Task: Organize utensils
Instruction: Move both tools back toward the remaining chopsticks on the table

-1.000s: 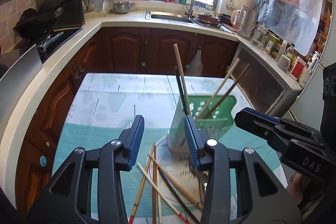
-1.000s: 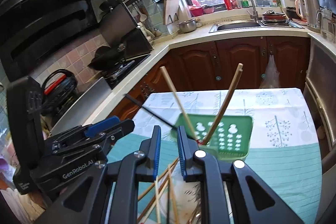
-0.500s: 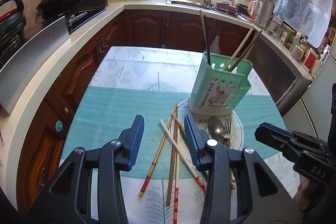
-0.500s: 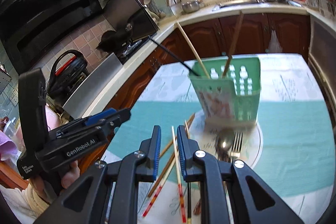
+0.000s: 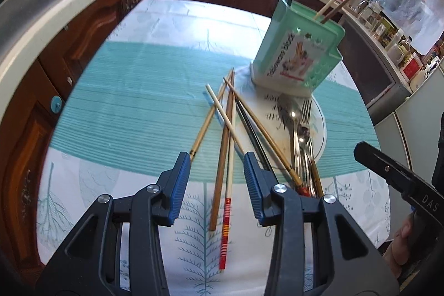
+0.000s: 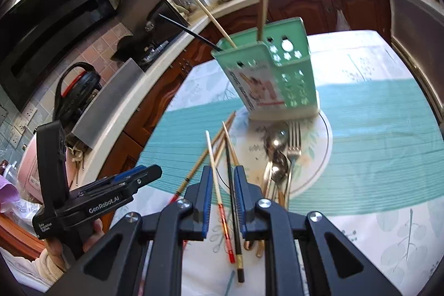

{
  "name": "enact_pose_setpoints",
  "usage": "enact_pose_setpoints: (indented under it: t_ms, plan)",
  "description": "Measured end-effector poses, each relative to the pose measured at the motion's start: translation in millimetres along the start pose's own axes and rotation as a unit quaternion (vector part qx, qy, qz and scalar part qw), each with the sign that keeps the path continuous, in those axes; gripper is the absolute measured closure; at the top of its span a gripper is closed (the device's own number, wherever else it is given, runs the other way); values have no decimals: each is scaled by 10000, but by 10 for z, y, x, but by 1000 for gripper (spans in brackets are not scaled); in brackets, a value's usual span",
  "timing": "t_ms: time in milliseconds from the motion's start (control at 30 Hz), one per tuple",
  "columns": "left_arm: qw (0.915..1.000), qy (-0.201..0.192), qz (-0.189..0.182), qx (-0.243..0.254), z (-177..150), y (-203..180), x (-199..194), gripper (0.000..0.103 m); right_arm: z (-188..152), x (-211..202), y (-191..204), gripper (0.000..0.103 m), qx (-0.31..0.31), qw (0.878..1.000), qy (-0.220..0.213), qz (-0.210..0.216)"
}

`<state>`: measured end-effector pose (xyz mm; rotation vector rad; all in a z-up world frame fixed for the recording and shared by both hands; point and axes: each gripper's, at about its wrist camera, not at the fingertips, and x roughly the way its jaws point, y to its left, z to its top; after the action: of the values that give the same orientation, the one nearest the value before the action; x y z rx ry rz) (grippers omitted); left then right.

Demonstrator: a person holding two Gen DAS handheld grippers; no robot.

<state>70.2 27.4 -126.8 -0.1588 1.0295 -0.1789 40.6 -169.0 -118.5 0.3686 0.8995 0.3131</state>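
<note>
Loose chopsticks point(image 5: 228, 129) strewn in a crossed heap, partly on the tablecloth point(image 5: 125, 101), partly over the plate point(image 5: 323, 129) rim; more already upright in the green caddy point(image 5: 299, 54), standing on the plate's far side; fork point(image 5: 305, 107) and spoons point(image 5: 295, 115) flat on the plate, just in front of the caddy.

Left gripper point(image 5: 216, 179) low over the heap, jaws apart, nothing clamped; brown stick point(image 5: 222, 162) and red-striped pale stick point(image 5: 230, 157) running between the pads without contact. Right gripper point(image 6: 223, 196) likewise empty, jaws narrowly apart, red-tipped stick point(image 6: 219, 196) and black stick point(image 6: 231, 185) lying in the gap, no pinch evident.

Handling, as judged: sticks light, stiff, thin, smooth, likely to roll or swivel under a loose pinch; lacquered black one probably the slipperiest. Crossed layers mean lifting a lower one drags the rest; best to take the topmost first. Grip near the thick handle end, slightly toward mid-length, across the narrow width, so the tip swings down for the caddy. Cutlery heavier, hard, slick metal, nested together; hold at the handle neck, one piece at a time. Caddy light and tall, prone to tip if knocked by an incoming stick.
</note>
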Motion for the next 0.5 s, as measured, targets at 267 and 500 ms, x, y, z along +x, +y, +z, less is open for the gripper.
enact_pose_setpoints:
  t_ms: [267,500]
  plan:
    - [9951,758,-534,-340,86,11,392,67,-38,168,-12,88,-89,9992,341,-194]
    - [9892,1232,-628,-487,335,26,705,67,42,387,-13,87,-291,9961,776,-287]
